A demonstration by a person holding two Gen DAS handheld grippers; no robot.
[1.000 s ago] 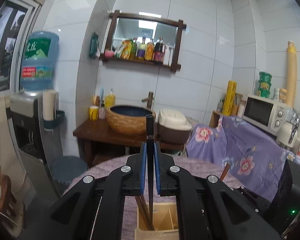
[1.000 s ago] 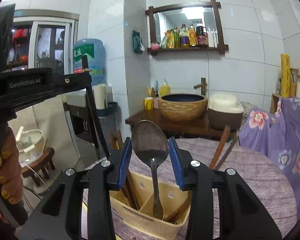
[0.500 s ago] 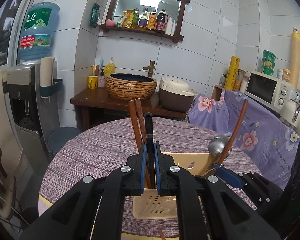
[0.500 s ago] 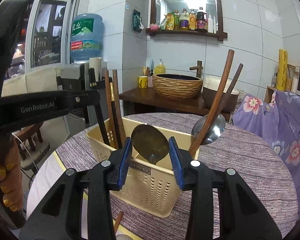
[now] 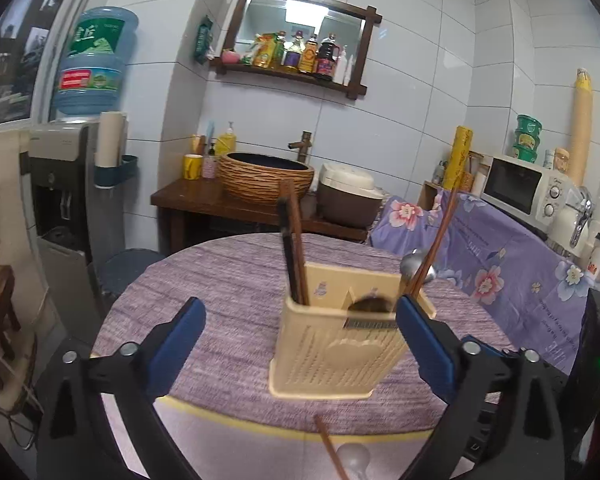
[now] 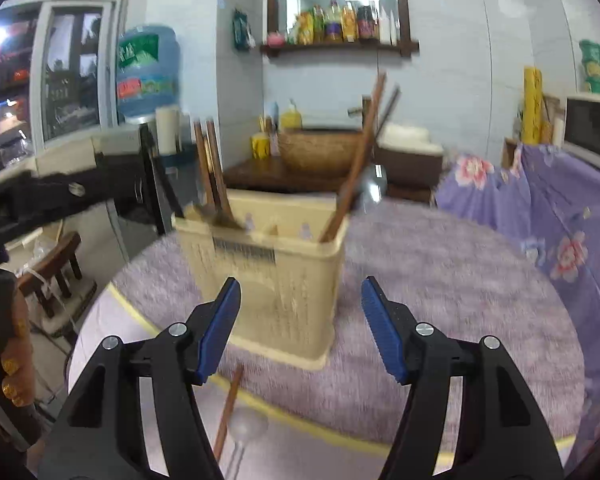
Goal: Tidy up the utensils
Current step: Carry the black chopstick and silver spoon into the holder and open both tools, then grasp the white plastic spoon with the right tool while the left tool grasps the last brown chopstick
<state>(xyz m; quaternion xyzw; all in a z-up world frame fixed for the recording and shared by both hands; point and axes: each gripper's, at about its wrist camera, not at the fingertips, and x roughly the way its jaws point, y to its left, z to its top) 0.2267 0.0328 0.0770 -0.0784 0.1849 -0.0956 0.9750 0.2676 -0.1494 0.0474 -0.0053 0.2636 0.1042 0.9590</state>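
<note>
A beige perforated utensil holder [image 5: 332, 344] [image 6: 276, 276] stands on the round table's purple cloth [image 5: 228, 280]. Dark chopsticks [image 5: 294, 248] stand in its left compartment. A brown chopstick [image 5: 436, 240] and a metal spoon [image 5: 416, 266] lean in its right one; another spoon bowl [image 5: 370, 305] shows inside. My left gripper [image 5: 296, 332] is open and empty in front of the holder. My right gripper [image 6: 300, 320] is open and empty, just before the holder. A loose chopstick [image 6: 228, 412] and a clear spoon [image 6: 246, 426] lie at the table's near edge.
Behind the table stand a wooden washstand with a woven basin [image 5: 266, 176], a rice cooker [image 5: 348, 196], a water dispenser [image 5: 80, 140] and a flowered cloth with a microwave [image 5: 524, 188]. The left gripper's body [image 6: 60, 196] reaches in at the left of the right wrist view.
Both grippers have opened and drawn back from the holder. The dark chopstick from the left and the spoon from the right now rest in the holder.
</note>
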